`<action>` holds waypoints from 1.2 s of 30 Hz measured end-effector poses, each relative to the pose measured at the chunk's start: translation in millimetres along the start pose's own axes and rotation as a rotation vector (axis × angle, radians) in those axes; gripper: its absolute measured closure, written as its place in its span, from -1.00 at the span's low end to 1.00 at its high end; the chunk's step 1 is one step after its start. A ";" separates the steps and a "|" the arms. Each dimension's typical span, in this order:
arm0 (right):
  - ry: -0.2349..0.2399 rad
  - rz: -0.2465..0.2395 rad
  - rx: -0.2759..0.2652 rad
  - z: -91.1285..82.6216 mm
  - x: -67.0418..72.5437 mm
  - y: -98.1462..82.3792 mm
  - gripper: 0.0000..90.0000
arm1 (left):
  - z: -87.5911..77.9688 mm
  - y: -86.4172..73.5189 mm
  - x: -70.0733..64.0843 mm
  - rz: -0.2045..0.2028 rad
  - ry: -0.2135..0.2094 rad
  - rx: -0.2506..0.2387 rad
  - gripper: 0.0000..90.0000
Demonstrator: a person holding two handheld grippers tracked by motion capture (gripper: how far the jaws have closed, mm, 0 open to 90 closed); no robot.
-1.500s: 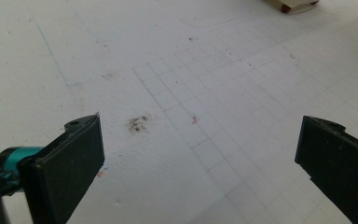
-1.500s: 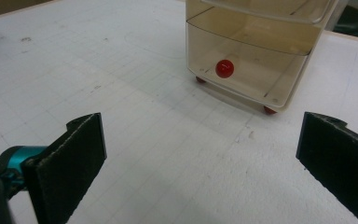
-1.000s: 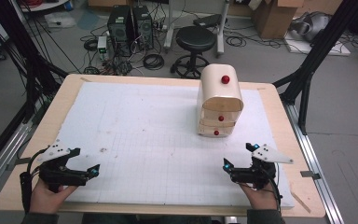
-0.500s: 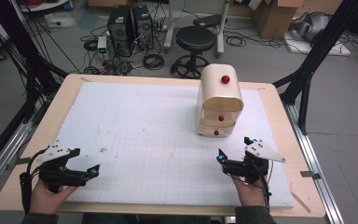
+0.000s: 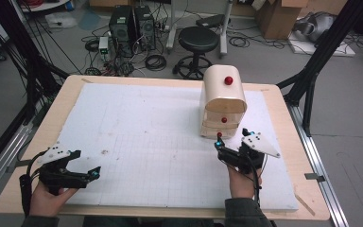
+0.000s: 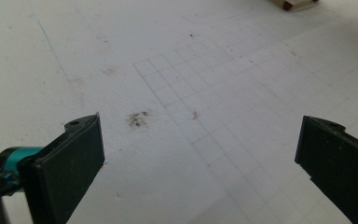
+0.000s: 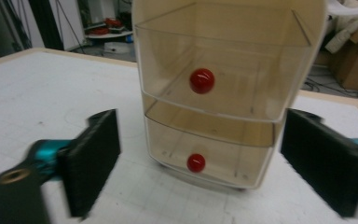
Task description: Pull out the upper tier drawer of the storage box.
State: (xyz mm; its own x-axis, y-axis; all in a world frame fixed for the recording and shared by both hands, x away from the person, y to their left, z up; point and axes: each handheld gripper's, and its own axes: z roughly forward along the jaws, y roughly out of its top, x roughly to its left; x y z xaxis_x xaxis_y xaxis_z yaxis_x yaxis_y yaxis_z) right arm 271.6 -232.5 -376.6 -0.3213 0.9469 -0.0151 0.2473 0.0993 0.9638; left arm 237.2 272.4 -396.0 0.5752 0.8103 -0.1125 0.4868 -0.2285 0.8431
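Two black two-jaw grippers sit along the near edge of the wooden table [image 5: 38,142], which is covered by a white gridded sheet [image 5: 142,132]. At the near left corner, the left gripper [image 5: 94,174] lies low over the sheet in a person's left hand [image 5: 47,198], with its jaws set wide apart and nothing between them. In the left gripper view those jaws frame bare sheet with a small dark smudge [image 6: 137,119]. Toward the right side, the right gripper [image 5: 219,142] is held in the right hand [image 5: 243,182], pointing away from the near edge at the cream plastic drawer cabinet with a rounded top [image 5: 223,101]. This cabinet stands upright nearer the far right corner, well in from the edges. The right gripper's jaws have just been closing a little, yet they stand apart with nothing pressed between them. In the right gripper view the cabinet's two clear drawers face the gripper, the lower red round knob [image 7: 196,163] lying midway between the jaws, untouched, and the upper red knob [image 7: 202,80] above it.
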 end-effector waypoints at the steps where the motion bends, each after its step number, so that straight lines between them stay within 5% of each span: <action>1: -0.001 -0.003 -0.008 2.1 1.5 0.5 -0.64 | 0.0 0.1 0.0 0.002 0.001 0.000 -0.96; 3: -0.016 0.031 -0.034 7.3 5.4 1.9 -0.61 | 0.5 0.0 -0.1 0.007 -0.001 0.004 -0.96; 6: -0.068 0.019 -0.037 13.3 9.8 4.3 -0.50 | 1.4 -0.3 -0.5 0.007 -0.001 0.008 -0.96; 21: -0.167 0.024 -0.027 31.9 18.8 7.5 0.07 | 1.0 0.2 0.5 0.008 -0.003 0.004 -0.96; 36: -0.235 -0.036 -0.010 41.1 26.7 13.7 0.48 | -1.2 0.5 1.5 0.002 -0.003 -0.002 -0.96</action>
State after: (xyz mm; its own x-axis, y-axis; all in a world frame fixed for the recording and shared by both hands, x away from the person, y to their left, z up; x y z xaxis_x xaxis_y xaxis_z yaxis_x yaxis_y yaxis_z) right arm 304.0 -193.3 -374.7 -0.1083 0.9880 -0.1100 0.2297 0.1325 0.9642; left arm 237.5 274.2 -395.1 0.5783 0.8081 -0.1121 0.4844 -0.2296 0.8442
